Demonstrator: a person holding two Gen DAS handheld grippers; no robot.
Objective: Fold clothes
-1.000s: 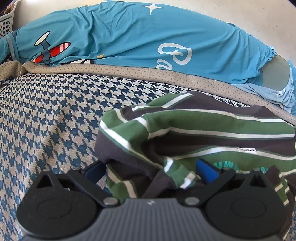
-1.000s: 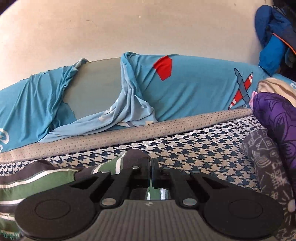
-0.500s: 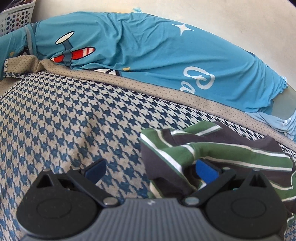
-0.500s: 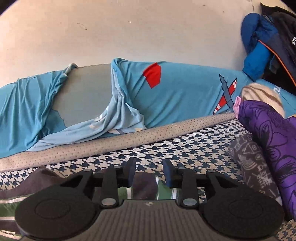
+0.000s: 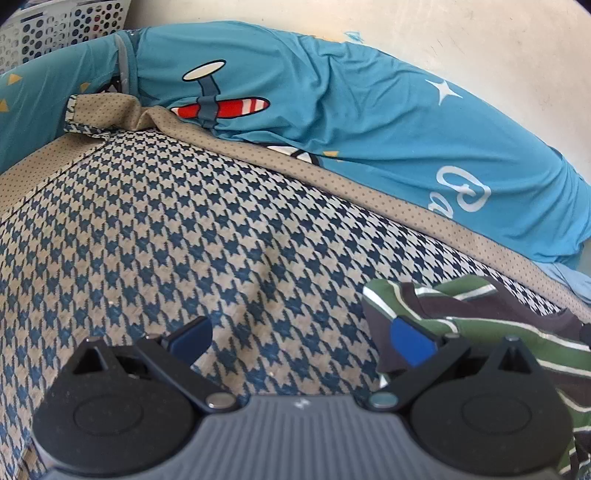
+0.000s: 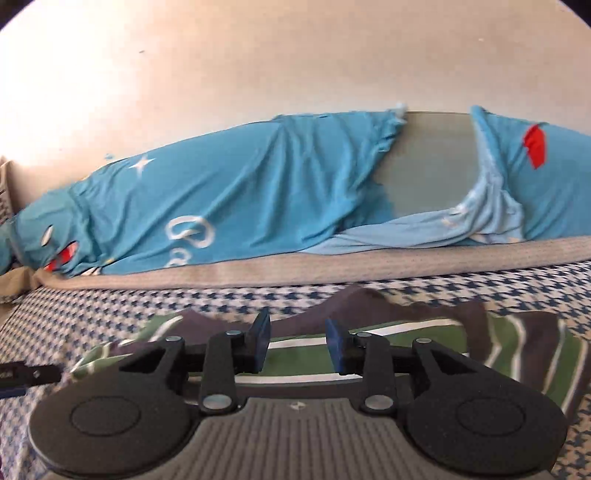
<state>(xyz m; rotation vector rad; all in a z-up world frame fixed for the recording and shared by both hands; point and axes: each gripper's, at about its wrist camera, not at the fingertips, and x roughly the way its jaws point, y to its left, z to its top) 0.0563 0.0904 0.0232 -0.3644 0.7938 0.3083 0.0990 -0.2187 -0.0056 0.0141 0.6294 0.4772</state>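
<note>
The green, dark and white striped garment (image 5: 480, 325) lies crumpled on the houndstooth bed cover (image 5: 184, 240). In the left wrist view it sits at the lower right, and my left gripper (image 5: 301, 339) stands wide open to its left. Only bed cover shows between the jaws, and the right blue pad (image 5: 412, 341) overlaps the garment's dark edge. In the right wrist view the garment (image 6: 424, 332) spreads just beyond my right gripper (image 6: 298, 345). That gripper is partly open and its pads press on nothing.
A long bolster in a blue aeroplane-print cover (image 5: 351, 122) runs along the back against a pale wall (image 6: 258, 66). A grey bare patch (image 6: 432, 158) shows where its cover gapes. A white perforated laundry basket (image 5: 55, 33) stands at the far left.
My right gripper has opened, let go of the striped garment and swung left. My left gripper, open throughout, has slid left off the garment onto bare bed cover.
</note>
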